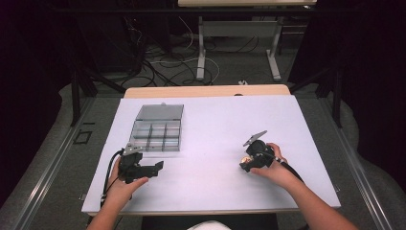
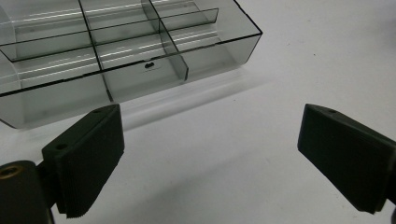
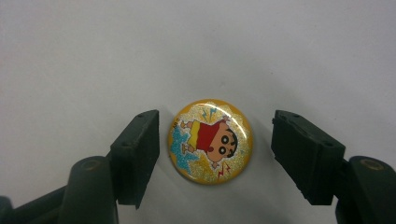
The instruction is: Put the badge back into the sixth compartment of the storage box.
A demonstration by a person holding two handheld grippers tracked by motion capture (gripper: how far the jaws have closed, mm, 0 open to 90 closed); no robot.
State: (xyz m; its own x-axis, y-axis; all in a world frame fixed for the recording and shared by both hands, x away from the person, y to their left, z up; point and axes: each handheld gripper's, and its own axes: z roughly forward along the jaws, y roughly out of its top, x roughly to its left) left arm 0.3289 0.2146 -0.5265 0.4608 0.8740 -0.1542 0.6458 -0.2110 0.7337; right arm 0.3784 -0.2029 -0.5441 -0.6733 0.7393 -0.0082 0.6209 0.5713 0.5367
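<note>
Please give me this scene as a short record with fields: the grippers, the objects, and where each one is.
left gripper: open, holding nothing, near the box
right gripper: open, jaws on either side of the badge, apart from it
badge: round, yellow, cartoon figure, lying flat on the table
box: clear plastic, divided into compartments, lid open, compartments look empty
table: white surface

badge (image 3: 210, 141) between right tongs (image 3: 215, 156), box (image 1: 157, 128) far left on table (image 1: 220, 124)
</note>
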